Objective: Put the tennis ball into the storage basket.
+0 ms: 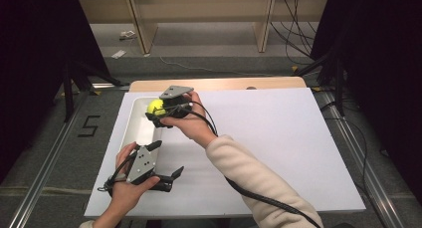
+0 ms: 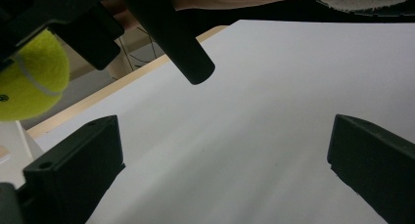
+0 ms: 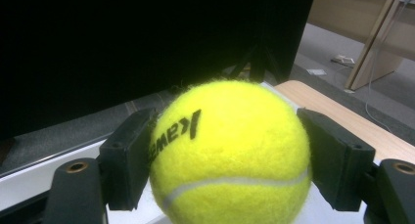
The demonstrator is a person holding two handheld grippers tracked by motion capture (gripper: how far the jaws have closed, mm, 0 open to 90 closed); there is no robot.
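A: Gripping a yellow tennis ball [image 3: 230,153], the right gripper [image 1: 160,112] hangs over the far end of the white tray [image 1: 135,131] at the table's left edge. Pads sit on opposite flanks of the ball, about at its widest.

B: Left gripper [image 1: 168,161]?

A: Released, jaws wide apart, nothing between them. It rests low on the white board [image 1: 278,138], near the tray's front end.

B: Risks?

A: Felt is springy and the ball is round. If the squeeze eases or the hand tips, I judge it could squirt out of the pads. Dropped from any height, it likely bounces off the tray floor and over the low wall, then rolls across the board.

B: Anything else?

A: The right arm's cable [image 1: 259,195] trails across the board; a snag could jerk the hand. I cannot tell how high the ball hangs above the tray floor.
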